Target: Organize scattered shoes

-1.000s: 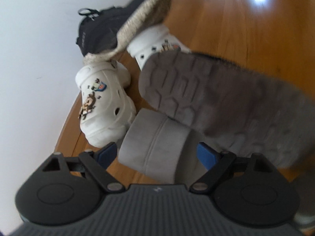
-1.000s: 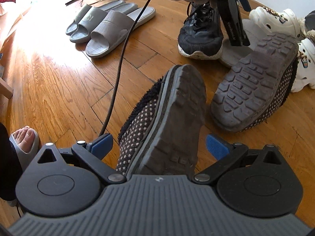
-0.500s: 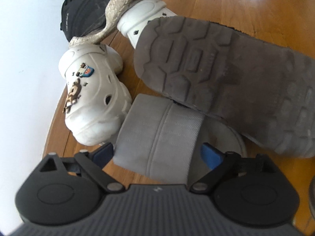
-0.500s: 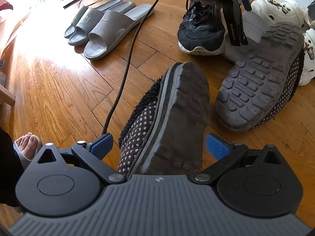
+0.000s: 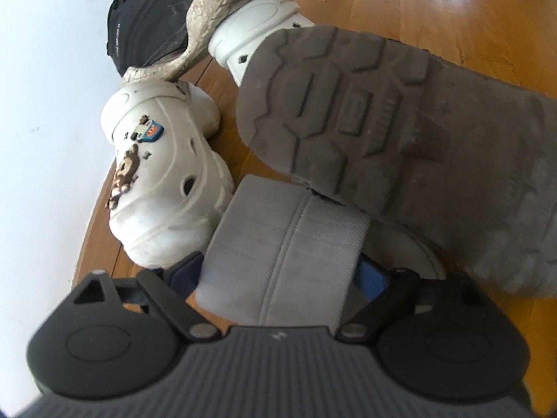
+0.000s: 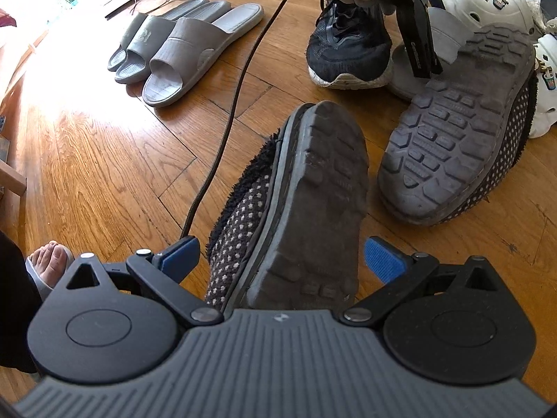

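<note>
The left gripper straddles the strap of a pale grey slide that lies on the wood floor. Its jaws are closing, with the strap between the blue pads; whether they already press on it I cannot tell. That strap looks like the handiest part to pinch, since a dotted slipper, lying sole-up, rests across the slide's far end and leaves little else free. A white clog sits just beside the slide, and a second white clog and a black sneaker crowd the wall beyond, with a woven sole tipped over them. The right gripper hangs over the other dotted slipper, which lies on its side with its sole turned up. Here the jaws stand wide, both pads clear of the slipper, so nothing is held. The approach probably suits pairing it with its mate nearby. Across the floor, three grey slides already lie side by side, well apart from the pile, which suggests the sorting is only partly done.
</note>
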Demonstrator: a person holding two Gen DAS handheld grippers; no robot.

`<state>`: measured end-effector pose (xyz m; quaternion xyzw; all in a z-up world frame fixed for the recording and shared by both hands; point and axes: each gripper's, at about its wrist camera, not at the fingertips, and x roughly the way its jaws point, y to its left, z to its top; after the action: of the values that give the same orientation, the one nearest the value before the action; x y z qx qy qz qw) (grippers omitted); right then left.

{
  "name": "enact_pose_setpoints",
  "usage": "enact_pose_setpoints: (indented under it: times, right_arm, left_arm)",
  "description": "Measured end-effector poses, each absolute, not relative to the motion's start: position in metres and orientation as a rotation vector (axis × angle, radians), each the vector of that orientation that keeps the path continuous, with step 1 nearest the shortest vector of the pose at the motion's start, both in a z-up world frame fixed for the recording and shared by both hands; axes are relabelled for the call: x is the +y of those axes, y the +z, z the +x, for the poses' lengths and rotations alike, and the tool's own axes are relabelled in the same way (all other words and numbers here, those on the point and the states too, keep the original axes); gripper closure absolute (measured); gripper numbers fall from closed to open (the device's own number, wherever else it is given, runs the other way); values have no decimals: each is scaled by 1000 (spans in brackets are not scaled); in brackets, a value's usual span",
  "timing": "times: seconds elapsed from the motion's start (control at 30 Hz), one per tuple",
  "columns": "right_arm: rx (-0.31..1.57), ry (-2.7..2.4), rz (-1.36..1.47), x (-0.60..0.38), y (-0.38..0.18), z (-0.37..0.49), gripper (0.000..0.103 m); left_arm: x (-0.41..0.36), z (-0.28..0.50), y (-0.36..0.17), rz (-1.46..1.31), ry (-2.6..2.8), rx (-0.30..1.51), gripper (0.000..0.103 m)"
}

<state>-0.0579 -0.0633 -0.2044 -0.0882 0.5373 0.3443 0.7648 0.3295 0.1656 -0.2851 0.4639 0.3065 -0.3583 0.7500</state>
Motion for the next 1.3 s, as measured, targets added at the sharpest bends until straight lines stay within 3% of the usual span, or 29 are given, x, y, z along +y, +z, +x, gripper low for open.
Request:
enact_pose_setpoints:
  times: [0.13,0.27,1.03,1.3]
  right_arm:
    - [1166,748,-189,-64,-204,-59,1]
    - [1160,751,-192,-65,-203,-61,1]
    - [1140,752,-217,-60,-197,-69,1]
    - [1134,761,-233,-56,-193,-75,1]
  left_arm:
    - [162,327,-293,1047,-787,667,10]
    - [161,327,-288,1033,-767,647,20]
    - [160,299,-255,1047,-756,492,36]
    - [170,288,-249,1037,-760,523,37]
